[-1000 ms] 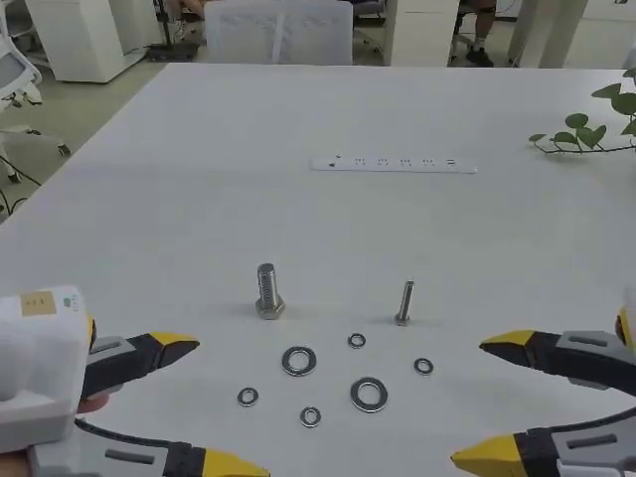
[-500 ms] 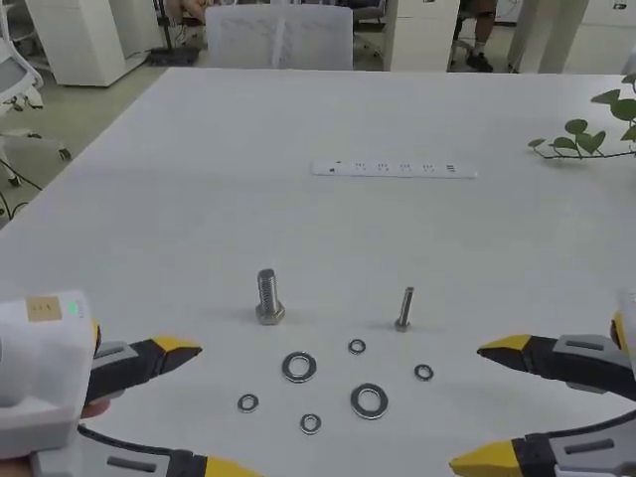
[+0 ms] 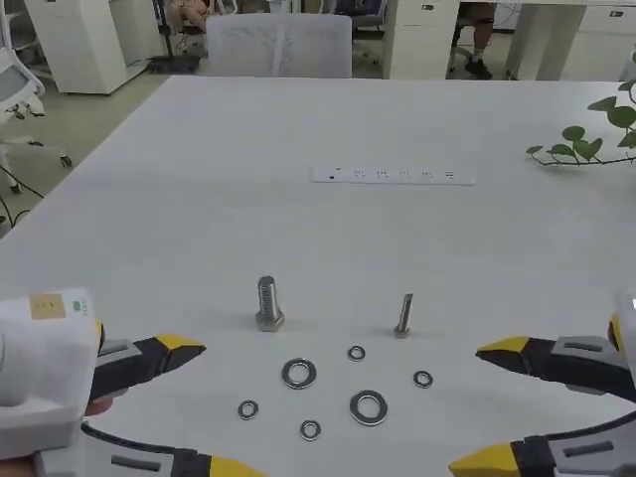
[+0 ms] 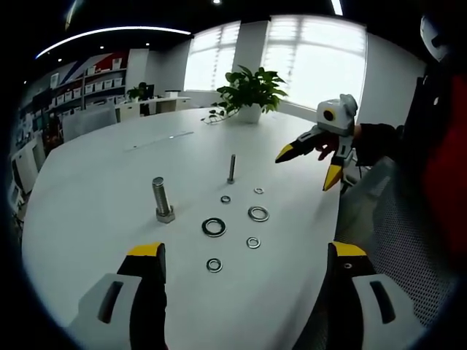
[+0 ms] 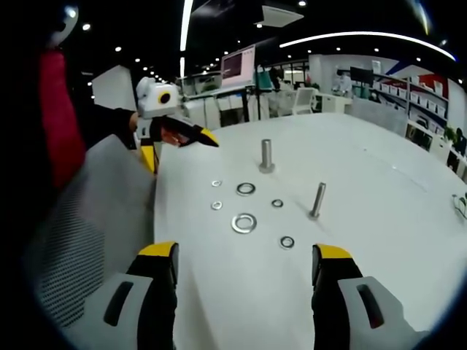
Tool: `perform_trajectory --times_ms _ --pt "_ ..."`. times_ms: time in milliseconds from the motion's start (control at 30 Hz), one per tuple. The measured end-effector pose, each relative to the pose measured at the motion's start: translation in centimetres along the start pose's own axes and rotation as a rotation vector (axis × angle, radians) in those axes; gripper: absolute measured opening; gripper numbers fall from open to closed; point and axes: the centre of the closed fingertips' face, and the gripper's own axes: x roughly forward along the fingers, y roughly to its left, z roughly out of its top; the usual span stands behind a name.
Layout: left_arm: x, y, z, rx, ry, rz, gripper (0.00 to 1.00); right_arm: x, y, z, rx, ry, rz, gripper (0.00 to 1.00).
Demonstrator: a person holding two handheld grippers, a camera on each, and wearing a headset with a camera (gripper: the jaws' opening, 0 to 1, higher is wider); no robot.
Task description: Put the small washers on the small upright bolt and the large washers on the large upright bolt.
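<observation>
Nothing placed yet — large washers [image 3: 298, 374] and small washers [image 3: 310, 428] lie on the table [image 3: 298, 229], lower centre, below bare large bolt [image 3: 268, 303] and small bolt [image 3: 404, 315]; left hand-held gripper [image 3: 221, 407] and right hand-held gripper [image 3: 475, 405] gape wide, empty.

Head view: left gripper [image 3: 231, 409], lower jaw cut by the bottom edge; right gripper [image 3: 465, 407], body cut by the right edge. The plant [image 3: 586, 147] is cropped at right. Markings on the power strip [image 3: 393, 176] are too small to read.

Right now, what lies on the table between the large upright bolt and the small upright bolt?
Nothing: in the head view the table between the large bolt and the small bolt is bare. The washers lie closer to the camera.
</observation>
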Motion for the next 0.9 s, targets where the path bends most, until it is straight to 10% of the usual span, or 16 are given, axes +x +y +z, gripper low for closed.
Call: perform_trajectory --times_ms 900 --pt "0.1 -0.9 0.9 0.027 -0.007 -0.004 0.90 1.6 0.7 2.6 -0.125 0.049 0.050 0.67"
